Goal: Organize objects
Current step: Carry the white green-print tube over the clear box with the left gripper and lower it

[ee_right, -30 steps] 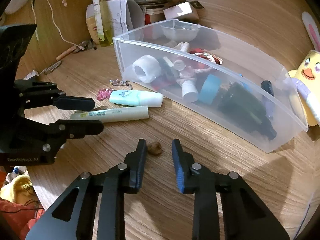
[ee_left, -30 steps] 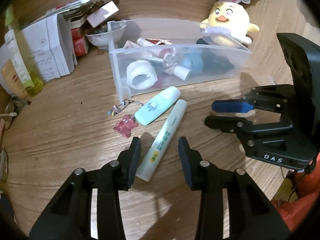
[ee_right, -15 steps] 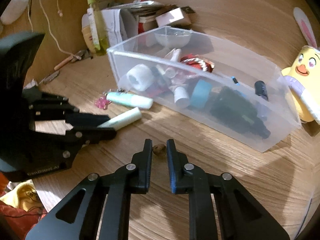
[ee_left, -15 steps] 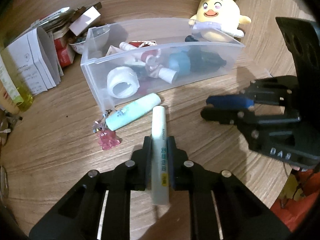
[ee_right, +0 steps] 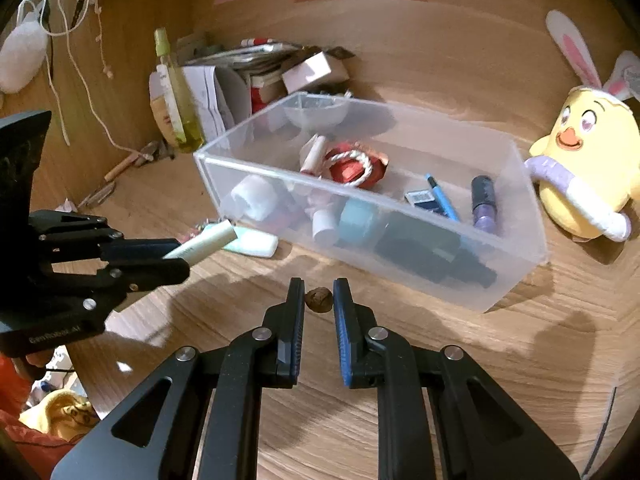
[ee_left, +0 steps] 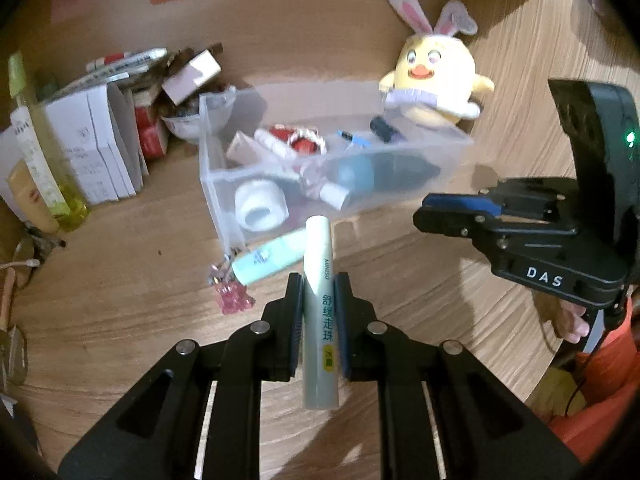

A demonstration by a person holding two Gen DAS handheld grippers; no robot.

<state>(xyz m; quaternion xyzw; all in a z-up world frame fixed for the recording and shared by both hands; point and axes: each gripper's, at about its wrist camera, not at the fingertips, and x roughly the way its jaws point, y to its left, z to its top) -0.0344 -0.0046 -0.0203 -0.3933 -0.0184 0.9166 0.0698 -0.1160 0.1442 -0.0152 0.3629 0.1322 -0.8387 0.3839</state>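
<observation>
The bin (ee_left: 224, 200) is seen on the desk (ee_left: 120, 320) ahead of both claws. The tube (ee_left: 320, 312) is clamped in the left claw (ee_left: 318, 300), its long axis aimed at the bin. A brown lump (ee_right: 318, 299) is seen between the right claw's (ee_right: 318, 304) narrowed tips; whether it is gripped cannot be told.

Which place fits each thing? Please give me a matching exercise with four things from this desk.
Things:
1. stick
2. mint tube
3. white roll
4. chick

Places:
A. by the right end of the box
B. in the left gripper
C. inside the box
D. on the desk, by the box's left end

Pairs: 1-B; 2-D; 3-C; 4-A

The left gripper's jaws have just been closing and now clamp the stick between them.
</observation>
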